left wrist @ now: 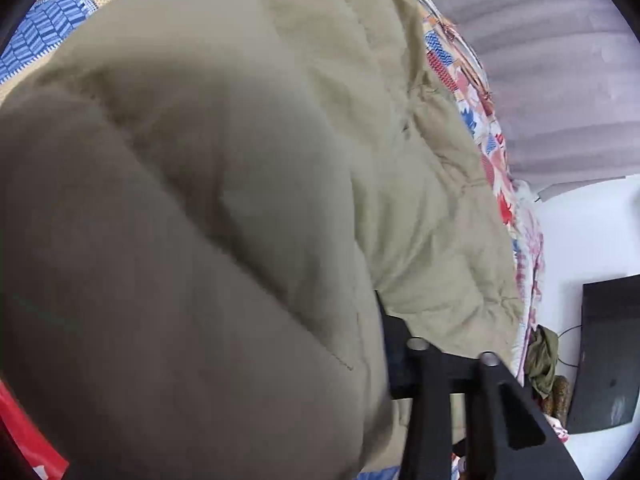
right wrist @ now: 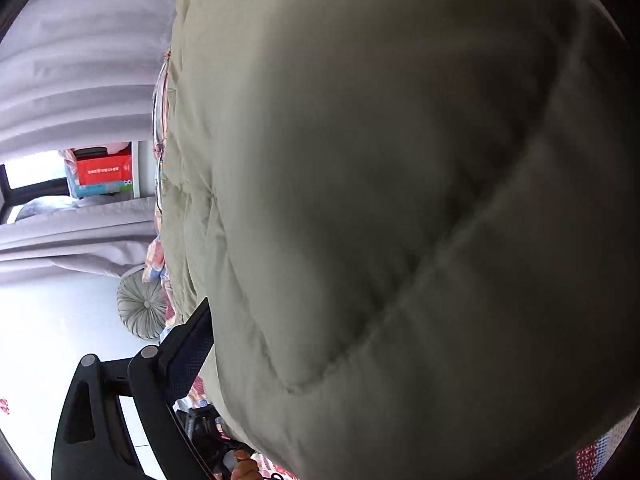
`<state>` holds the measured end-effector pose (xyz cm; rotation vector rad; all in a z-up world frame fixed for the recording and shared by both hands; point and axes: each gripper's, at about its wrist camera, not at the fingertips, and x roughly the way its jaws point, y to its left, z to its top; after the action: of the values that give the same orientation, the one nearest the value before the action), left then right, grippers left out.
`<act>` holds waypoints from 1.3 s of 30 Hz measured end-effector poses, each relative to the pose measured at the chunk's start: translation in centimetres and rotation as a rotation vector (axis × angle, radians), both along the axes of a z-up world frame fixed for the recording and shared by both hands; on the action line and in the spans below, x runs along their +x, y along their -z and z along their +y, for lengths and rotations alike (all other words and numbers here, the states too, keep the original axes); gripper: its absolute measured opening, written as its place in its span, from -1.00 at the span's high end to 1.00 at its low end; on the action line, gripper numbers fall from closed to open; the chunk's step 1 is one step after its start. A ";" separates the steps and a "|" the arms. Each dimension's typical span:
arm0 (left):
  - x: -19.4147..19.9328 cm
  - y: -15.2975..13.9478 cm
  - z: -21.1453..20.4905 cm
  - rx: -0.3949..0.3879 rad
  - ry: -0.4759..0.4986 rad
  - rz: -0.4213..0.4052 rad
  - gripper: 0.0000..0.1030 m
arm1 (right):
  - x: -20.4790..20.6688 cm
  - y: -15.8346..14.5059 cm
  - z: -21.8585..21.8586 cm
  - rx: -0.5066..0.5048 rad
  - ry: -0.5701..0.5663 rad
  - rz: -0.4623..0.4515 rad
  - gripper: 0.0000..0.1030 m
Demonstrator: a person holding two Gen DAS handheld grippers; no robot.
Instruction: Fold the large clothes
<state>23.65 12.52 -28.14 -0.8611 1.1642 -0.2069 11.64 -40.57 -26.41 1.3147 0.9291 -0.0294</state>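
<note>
Puffy khaki coat [left wrist: 248, 168] seemingly blankets patterned bedspread [left wrist: 52, 28] beside grey curtains [left wrist: 552, 80].

White print is seen on a red box [right wrist: 104, 171] by the window, but cannot be read.

The puffy quilted olive-khaki jacket [left wrist: 248, 184] lies on the patterned red, blue and orange bedspread [left wrist: 60, 16], which shows past its far left edge and along its right edge. In the left wrist view a raised fold of the jacket fills the near left; the left gripper [left wrist: 404, 356] sits at the near right, its visible finger against the fabric. Right of the bed hangs the grey pleated curtain [left wrist: 560, 80]. In the right wrist view the right gripper [right wrist: 188, 356] sits at the near left, touching the jacket, with the round pleated grey cushion [right wrist: 142, 305] beyond it.
</note>
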 end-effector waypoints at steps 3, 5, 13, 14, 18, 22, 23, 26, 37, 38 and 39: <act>-0.1 -1.8 -0.6 0.084 0.035 -0.051 0.47 | -0.1 0.0 -0.1 0.026 -0.001 0.016 -0.08; -0.3 -3.2 -1.5 0.168 0.077 -0.087 0.55 | -0.2 -0.7 0.1 0.012 0.006 0.005 0.28; -2.7 -8.6 -2.5 0.313 0.196 -0.201 0.57 | -2.2 -3.1 0.7 0.026 -0.052 -0.051 0.52; -3.4 -8.9 -2.3 0.310 0.209 -0.203 0.57 | -2.7 -3.3 0.8 0.020 -0.063 -0.049 0.52; -7.3 -9.3 -0.7 0.307 0.250 -0.192 0.57 | -5.1 -4.2 2.0 -0.024 -0.116 -0.023 0.52; -12.1 -8.9 0.7 0.295 0.264 -0.151 0.57 | -7.5 -4.2 3.0 -0.009 -0.145 0.000 0.52; -13.8 -8.7 1.4 0.285 0.271 -0.136 0.57 | -8.4 -4.3 3.4 -0.012 -0.157 0.010 0.52; -18.0 -7.9 2.5 0.259 0.292 -0.087 0.57 | -10.4 -4.7 3.7 -0.031 -0.186 0.046 0.53; -24.6 -4.1 3.4 0.286 0.314 0.054 0.54 | -12.4 -3.4 5.0 -0.002 -0.167 0.186 0.36; -24.6 -4.3 3.4 0.302 0.314 0.060 0.41 | -11.9 -3.5 5.0 -0.012 -0.170 0.192 0.32; -24.4 -4.5 3.2 0.319 0.312 0.065 0.35 | -11.8 -3.5 5.1 -0.016 -0.172 0.195 0.29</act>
<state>-0.72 15.72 -23.64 -0.4063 1.3471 -0.2415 -0.21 -35.46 -22.92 1.2283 1.2034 -0.0328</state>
